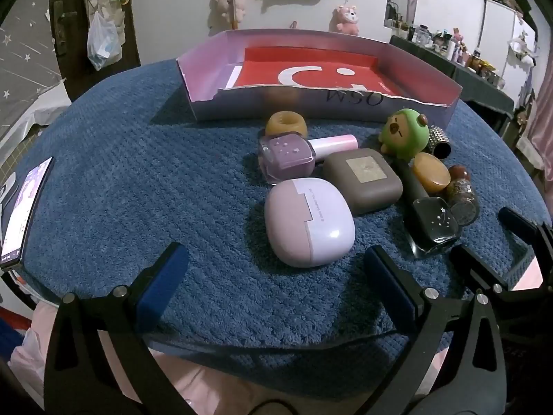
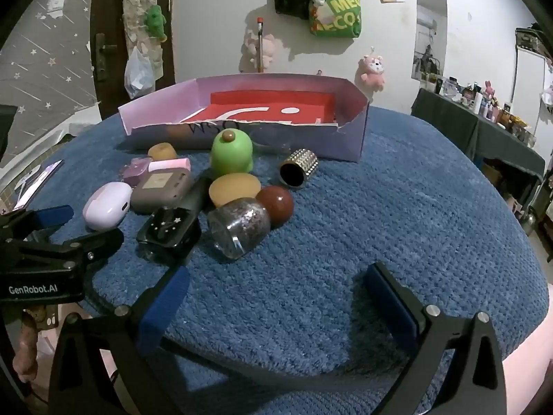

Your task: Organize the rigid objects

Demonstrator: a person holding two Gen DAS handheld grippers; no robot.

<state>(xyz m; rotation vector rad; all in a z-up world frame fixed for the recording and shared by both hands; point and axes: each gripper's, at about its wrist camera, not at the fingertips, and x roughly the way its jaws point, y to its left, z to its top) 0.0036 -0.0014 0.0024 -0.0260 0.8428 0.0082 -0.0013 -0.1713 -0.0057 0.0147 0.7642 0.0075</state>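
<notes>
- The left gripper (image 1: 273, 269) is nearest the left wrist camera, its jaws spread wide with blue pads and nothing between them but the fuzzy blue cloth (image 1: 138, 180) covering the desk.
- The right gripper (image 2: 276, 294) likewise hangs over bare cloth, jaws fully apart and holding nothing.
- Just ahead of the left gripper lies a rounded lilac-and-pink plastic earbud case (image 1: 309, 221), touching a grey-brown square case with a pale label (image 1: 363, 180).
- Behind them a purple glass nail polish bottle with a pink cap (image 1: 287, 155) lies on its side, next to an amber ring-shaped piece (image 1: 286, 125).
- To the right sit a green round toy figure with a brown face (image 1: 402, 135), an amber disc (image 1: 428, 172), a black star-printed nail polish bottle (image 1: 432, 223) lying flat, a glitter-filled clear bottle with a brown round cap (image 2: 242, 224) and a studded silver-and-black cylinder (image 2: 299, 167).
- A shallow lilac cardboard box with a red-and-white sheet inside (image 1: 414, 69) stands at the far edge, behind the cluster.
- A phone (image 1: 26, 211) lies at the left edge.
</notes>
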